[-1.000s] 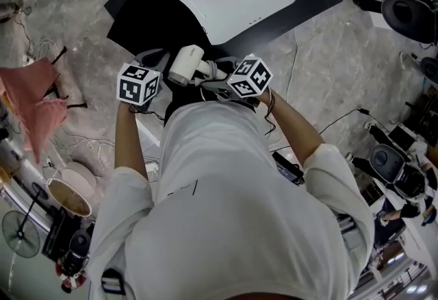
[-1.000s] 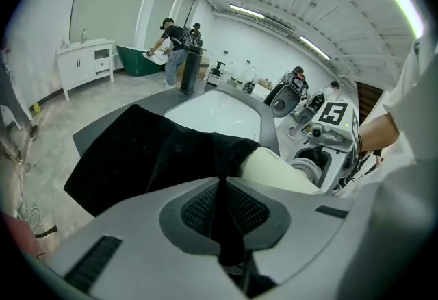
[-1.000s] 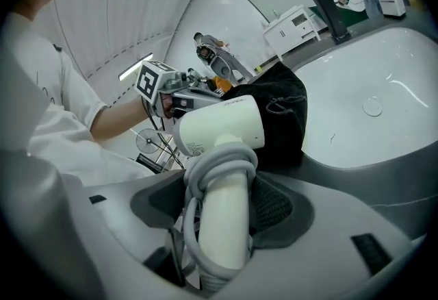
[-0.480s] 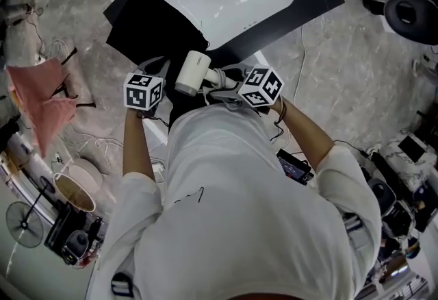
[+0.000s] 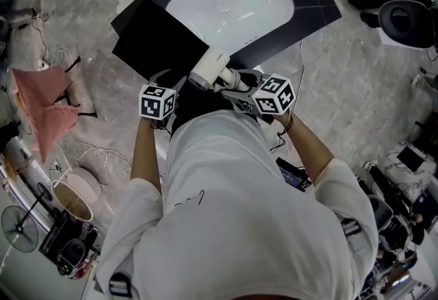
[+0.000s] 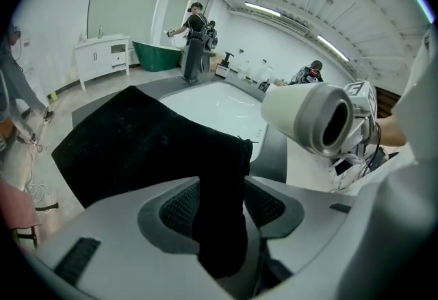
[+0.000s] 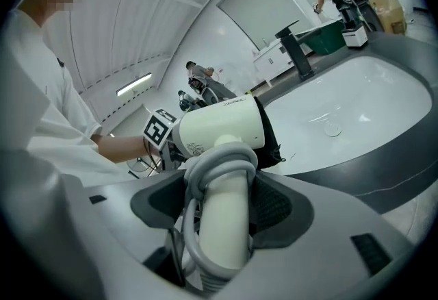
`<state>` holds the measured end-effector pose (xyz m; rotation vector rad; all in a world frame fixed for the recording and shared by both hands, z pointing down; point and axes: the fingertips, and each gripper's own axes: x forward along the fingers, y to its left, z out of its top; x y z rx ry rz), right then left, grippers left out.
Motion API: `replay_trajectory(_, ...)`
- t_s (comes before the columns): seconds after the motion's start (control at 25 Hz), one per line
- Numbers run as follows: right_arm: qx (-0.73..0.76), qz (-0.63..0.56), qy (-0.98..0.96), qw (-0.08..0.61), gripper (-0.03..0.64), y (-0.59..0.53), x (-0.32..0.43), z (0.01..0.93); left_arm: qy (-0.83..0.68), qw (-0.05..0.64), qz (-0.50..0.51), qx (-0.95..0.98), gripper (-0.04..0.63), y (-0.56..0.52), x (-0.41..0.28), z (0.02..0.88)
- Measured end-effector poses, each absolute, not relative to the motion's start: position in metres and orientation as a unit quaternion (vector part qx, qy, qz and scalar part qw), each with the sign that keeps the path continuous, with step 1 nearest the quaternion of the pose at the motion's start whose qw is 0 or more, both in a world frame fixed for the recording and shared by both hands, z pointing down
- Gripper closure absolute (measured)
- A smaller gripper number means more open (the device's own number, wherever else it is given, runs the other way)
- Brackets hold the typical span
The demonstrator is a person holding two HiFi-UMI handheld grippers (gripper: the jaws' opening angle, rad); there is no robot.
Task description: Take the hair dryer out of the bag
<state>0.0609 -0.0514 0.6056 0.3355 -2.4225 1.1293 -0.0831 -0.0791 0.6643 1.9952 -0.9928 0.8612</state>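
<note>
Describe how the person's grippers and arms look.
The left gripper and right gripper have grey bodies, dark ribbed pads and a white cube each with black square markers. Sleeves are white. The left jaws have just opened, bag between them.

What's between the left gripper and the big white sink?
Left gripper view: a flat black cloth bag, its end between the left gripper's jaws, which have just been opening.
</note>
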Motion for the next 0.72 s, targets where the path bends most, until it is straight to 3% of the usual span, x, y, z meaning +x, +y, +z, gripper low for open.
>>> replay_trajectory(0.48,0.207,0.391,-0.865,0.238,0.334,-0.099,0.007,0.608,-0.451,0.366,0.248,0.775,0.364,-0.075,-0.121,0.620)
replay_trajectory(0.72,0.229,0.373,-0.865,0.246,0.336,-0.113,-0.034,0.603,-0.565,0.303,0.224,0.734,0.555,-0.082,-0.178,0.596)
